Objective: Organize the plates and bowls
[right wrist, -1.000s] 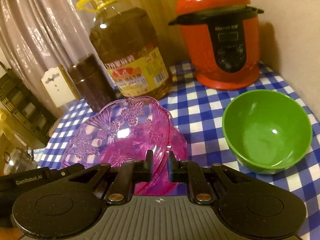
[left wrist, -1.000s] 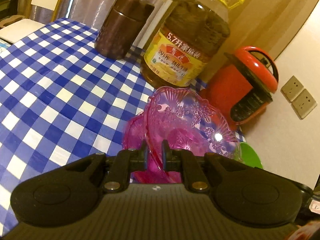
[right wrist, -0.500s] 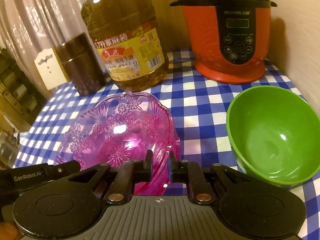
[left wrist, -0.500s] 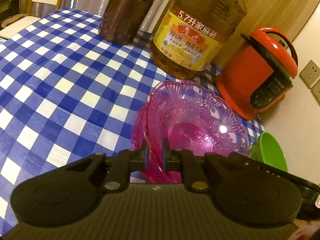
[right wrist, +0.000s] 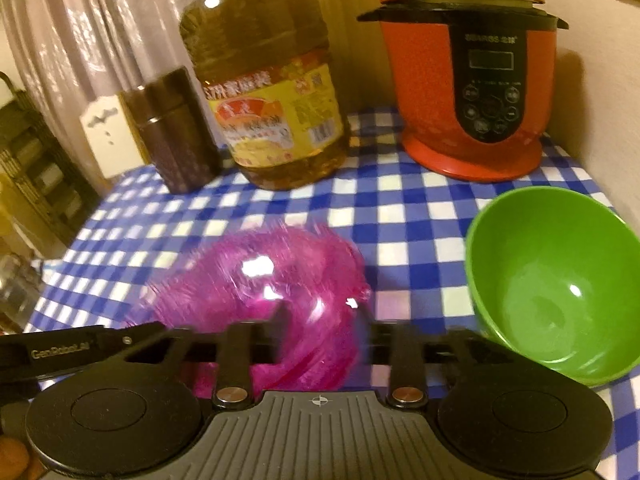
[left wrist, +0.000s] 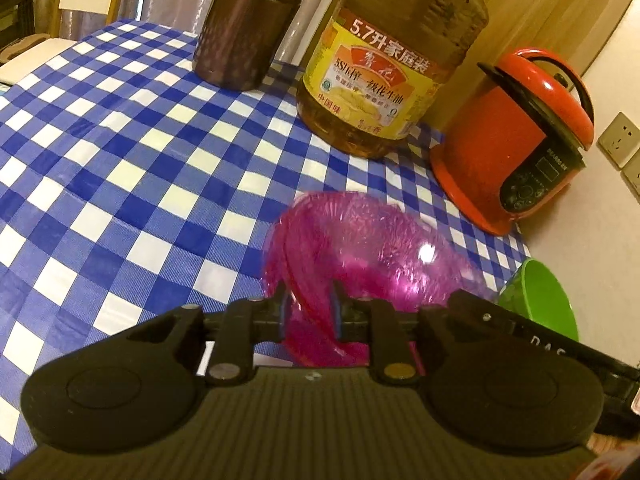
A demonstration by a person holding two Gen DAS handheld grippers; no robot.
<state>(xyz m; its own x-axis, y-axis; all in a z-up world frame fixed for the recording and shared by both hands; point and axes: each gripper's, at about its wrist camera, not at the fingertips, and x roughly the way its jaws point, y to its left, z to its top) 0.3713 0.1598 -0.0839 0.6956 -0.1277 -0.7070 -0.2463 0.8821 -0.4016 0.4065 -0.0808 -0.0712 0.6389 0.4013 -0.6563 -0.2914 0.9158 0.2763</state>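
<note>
A pink see-through glass bowl [left wrist: 372, 248] lies blurred on the blue checked cloth, stacked on another pink bowl. My left gripper [left wrist: 308, 312] stands with its fingers apart on either side of the bowl's near rim. My right gripper [right wrist: 320, 328] is open wide around the other rim of the same pink bowl [right wrist: 260, 276]. A green bowl [right wrist: 556, 284] stands to the right, also at the right edge in the left wrist view [left wrist: 540, 296].
A large oil bottle [left wrist: 392, 68], a dark brown canister [left wrist: 248, 28] and a red pressure cooker [left wrist: 516, 148] stand at the back. The wall with sockets [left wrist: 620, 140] is close on the right. Checked cloth [left wrist: 100, 152] stretches to the left.
Both grippers have let go of the pink bowl's rim and opened. The bowl has dropped lower onto the other pink bowl and is blurred with motion.
</note>
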